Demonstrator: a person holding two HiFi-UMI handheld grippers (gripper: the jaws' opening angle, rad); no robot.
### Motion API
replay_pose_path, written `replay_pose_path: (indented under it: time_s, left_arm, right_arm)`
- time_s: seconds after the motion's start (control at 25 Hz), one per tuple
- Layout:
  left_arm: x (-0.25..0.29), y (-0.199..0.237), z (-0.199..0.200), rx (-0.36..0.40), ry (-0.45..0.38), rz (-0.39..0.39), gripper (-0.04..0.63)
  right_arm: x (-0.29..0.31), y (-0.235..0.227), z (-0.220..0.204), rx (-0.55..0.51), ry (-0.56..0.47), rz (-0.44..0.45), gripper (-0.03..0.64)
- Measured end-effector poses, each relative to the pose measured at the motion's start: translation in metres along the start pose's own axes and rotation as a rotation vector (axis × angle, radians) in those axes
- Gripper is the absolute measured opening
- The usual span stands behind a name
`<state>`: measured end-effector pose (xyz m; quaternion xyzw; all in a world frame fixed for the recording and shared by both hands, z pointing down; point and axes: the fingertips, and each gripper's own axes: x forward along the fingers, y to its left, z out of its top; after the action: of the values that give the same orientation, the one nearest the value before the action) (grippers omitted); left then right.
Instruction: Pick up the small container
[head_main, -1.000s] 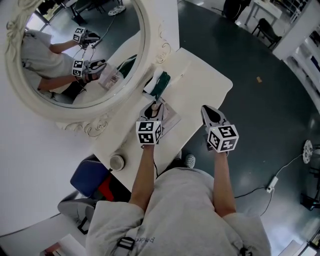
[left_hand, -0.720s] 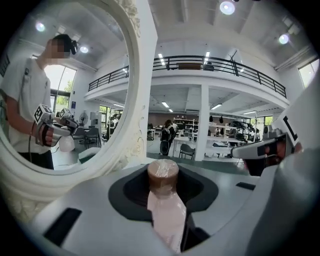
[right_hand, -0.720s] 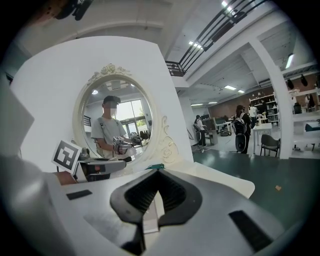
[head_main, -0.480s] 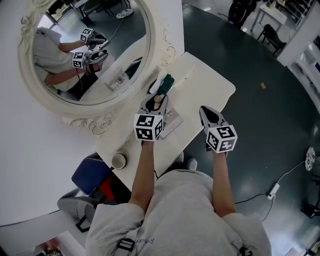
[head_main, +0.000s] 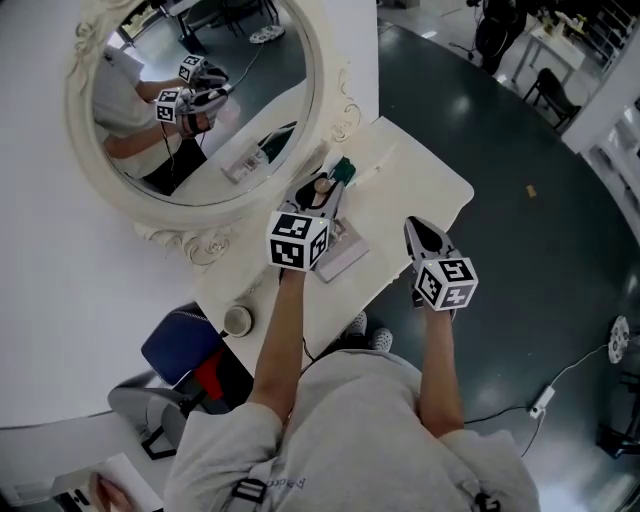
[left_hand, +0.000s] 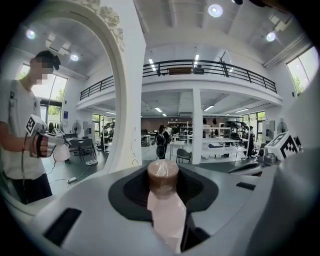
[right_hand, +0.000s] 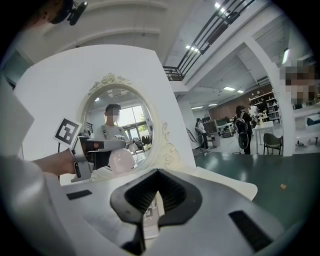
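a person's left gripper (head_main: 318, 200) was clamped on the small container with a pale pink body and round brown cap (left_hand: 162, 179), which stood upright between its jaws, cap beyond the tips. the container was clear of the white tabletop (head_main: 420, 190) below the gripper, and the oval mirror in an ornate cream frame (head_main: 332, 92) stood ahead of it and to its left. the right gripper (head_main: 420, 232) hovered beside the left, level with it, its jaws drawn together on nothing; only a printed white leaflet (right_hand: 150, 212) on the table beneath showed through the slit between them. judged from this, the pick-up was all but done: the grasp was made and the container was off the table, leaving at most a steady hold. against the frame a second earlier, the left gripper had risen from just above the flat pale packet (head_main: 345, 255) now lying below it and had carried the container up with it, while the right gripper had kept its place near the table's edge.
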<state>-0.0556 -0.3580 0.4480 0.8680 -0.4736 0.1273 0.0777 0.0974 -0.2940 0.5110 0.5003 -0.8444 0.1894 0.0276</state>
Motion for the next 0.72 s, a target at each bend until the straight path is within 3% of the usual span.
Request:
replay_pose_path:
  time_s: [0.24, 0.72]
  left_arm:
    - [-0.011, 0.002, 0.018, -0.016, -0.025, 0.023, 0.14]
    - [-0.037, -0.014, -0.021, -0.059, -0.028, 0.046, 0.14]
  right_arm:
    - [-0.001, 0.003, 0.007, 0.01, -0.024, 0.005, 0.017]
    - [-0.008, -0.007, 0.012, -0.005, -0.069, -0.015, 0.017]
